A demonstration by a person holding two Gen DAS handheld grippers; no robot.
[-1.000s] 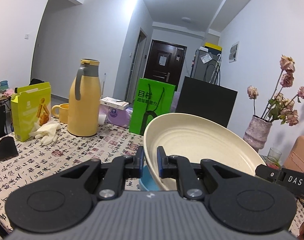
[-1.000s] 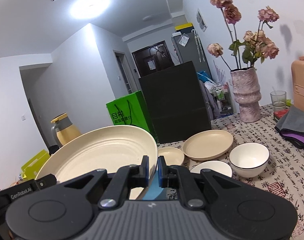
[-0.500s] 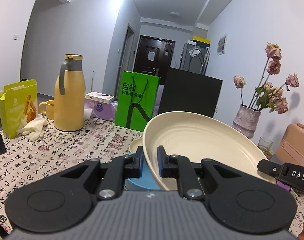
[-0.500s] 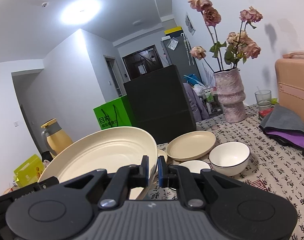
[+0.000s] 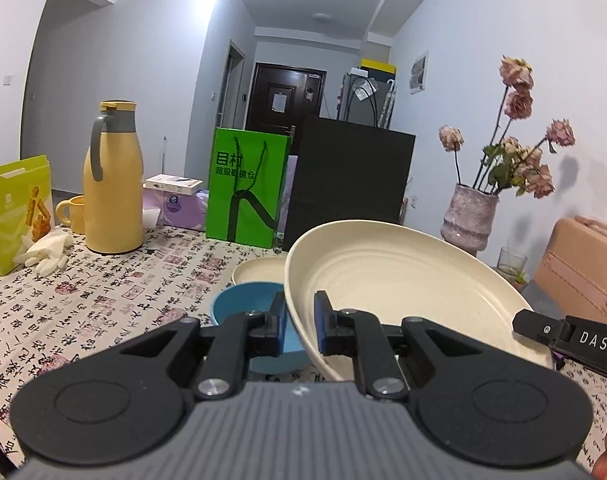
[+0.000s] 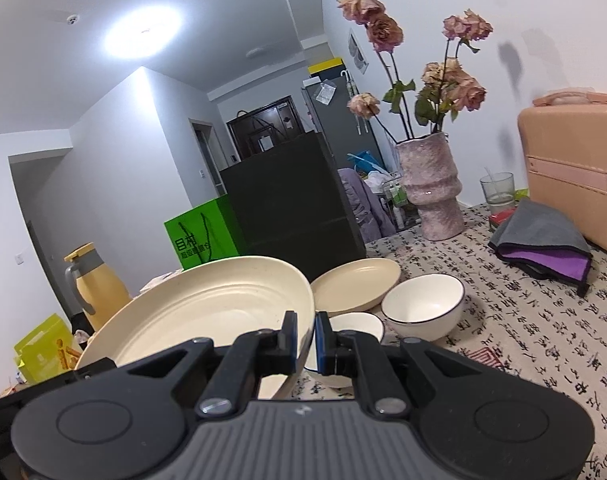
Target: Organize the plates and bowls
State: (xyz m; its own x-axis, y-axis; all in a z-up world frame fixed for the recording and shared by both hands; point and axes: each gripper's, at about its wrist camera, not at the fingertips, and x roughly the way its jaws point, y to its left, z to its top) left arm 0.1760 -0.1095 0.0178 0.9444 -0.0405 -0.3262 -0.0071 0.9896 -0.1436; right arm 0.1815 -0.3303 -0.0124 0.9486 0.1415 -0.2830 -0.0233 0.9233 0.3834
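A large cream plate (image 5: pixel 395 280) is held above the table by both grippers. My left gripper (image 5: pixel 300 322) is shut on its left rim. My right gripper (image 6: pixel 306 340) is shut on its right rim; the plate also shows in the right wrist view (image 6: pixel 207 312). Under the plate sits a blue bowl (image 5: pixel 243 308), with a small cream dish (image 5: pixel 257 270) behind it. In the right wrist view a cream plate (image 6: pixel 355 284), a black-rimmed white bowl (image 6: pixel 423 306) and a second white bowl (image 6: pixel 353 326) stand on the table.
A yellow thermos (image 5: pixel 111 178), yellow mug (image 5: pixel 69 212), green snack box (image 5: pixel 15 208), white gloves (image 5: pixel 43 252) and green bag (image 5: pixel 245 188) stand on the left and back. A pink vase with dried flowers (image 6: pixel 431 188), a glass (image 6: pixel 497 188), folded cloths (image 6: pixel 543 244) and pink case (image 6: pixel 575 168) stand at right.
Both grippers have carried the large plate lower and back. The blue bowl and small dish have come into the left wrist view, and the bowls at right look nearer.
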